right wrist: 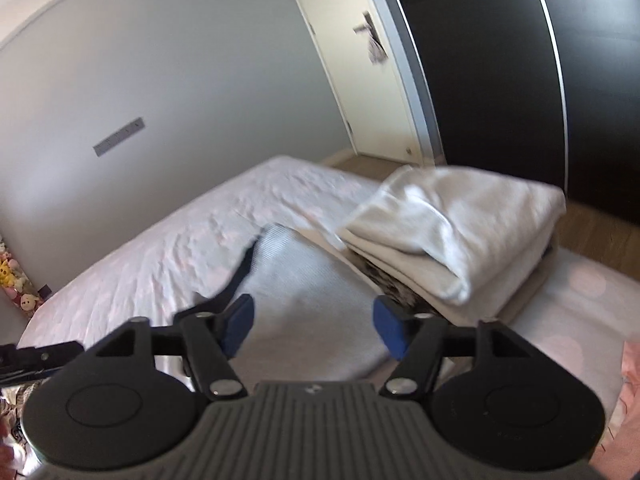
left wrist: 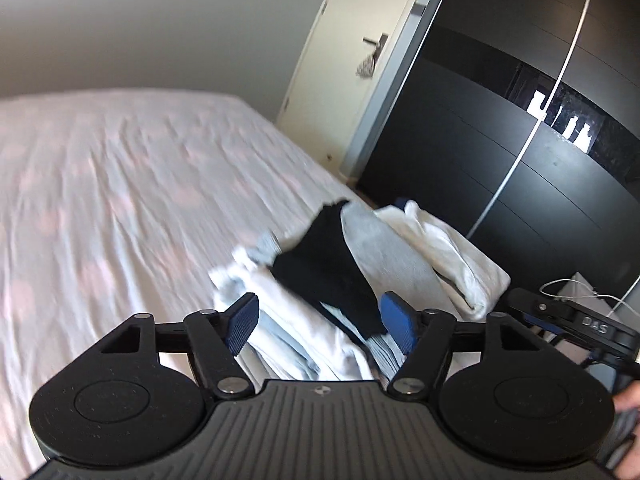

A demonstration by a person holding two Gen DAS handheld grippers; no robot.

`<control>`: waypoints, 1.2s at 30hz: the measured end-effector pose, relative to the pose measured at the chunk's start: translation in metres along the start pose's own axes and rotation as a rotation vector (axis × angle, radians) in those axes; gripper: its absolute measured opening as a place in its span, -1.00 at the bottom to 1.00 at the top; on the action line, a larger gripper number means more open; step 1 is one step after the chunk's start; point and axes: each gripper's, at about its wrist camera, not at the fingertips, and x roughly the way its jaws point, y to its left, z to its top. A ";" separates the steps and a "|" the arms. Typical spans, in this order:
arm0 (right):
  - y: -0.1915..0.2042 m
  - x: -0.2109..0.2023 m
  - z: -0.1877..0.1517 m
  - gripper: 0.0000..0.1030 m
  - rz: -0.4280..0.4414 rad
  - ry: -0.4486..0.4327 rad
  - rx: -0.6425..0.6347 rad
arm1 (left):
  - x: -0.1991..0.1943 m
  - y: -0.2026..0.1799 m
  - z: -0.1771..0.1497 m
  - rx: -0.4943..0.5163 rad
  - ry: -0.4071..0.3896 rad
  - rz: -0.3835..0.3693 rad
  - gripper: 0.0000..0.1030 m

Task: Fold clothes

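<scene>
Bed (left wrist: 120, 184) sheet motion-blurred. Clothes pile (left wrist: 320, 280) smeared, near end hidden behind left hand-held gripper (left wrist: 320, 322). Toys (right wrist: 14, 280) cut off at edge.

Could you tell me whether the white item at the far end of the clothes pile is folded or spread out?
Folded. The white item lies doubled over in stacked layers with a rounded fold edge, on the bed.

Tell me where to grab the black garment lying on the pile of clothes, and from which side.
Take the black fabric garment by its far pointed corner, which pokes out past the light grey ribbed garment toward the bed sheet. Come from above the sheet side with the open left gripper: that corner looks free, while its near end drapes among the white and pale blue clothes.
</scene>
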 end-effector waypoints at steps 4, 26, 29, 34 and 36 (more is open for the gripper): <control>0.043 -0.023 -0.002 0.77 -0.082 -0.054 0.011 | -0.023 -0.014 0.005 0.114 -0.070 0.003 0.48; 0.111 -0.042 -0.101 0.91 -0.225 0.068 -0.080 | -0.022 -0.020 -0.056 0.236 -0.066 0.161 0.60; 0.110 -0.035 -0.110 0.91 -0.226 0.106 -0.074 | -0.019 -0.021 -0.064 0.264 -0.045 0.153 0.60; 0.112 -0.033 -0.117 0.91 -0.229 0.112 -0.083 | -0.018 -0.019 -0.069 0.247 -0.036 0.168 0.60; 0.113 -0.034 -0.116 0.91 -0.230 0.105 -0.088 | -0.019 -0.019 -0.069 0.254 -0.041 0.180 0.60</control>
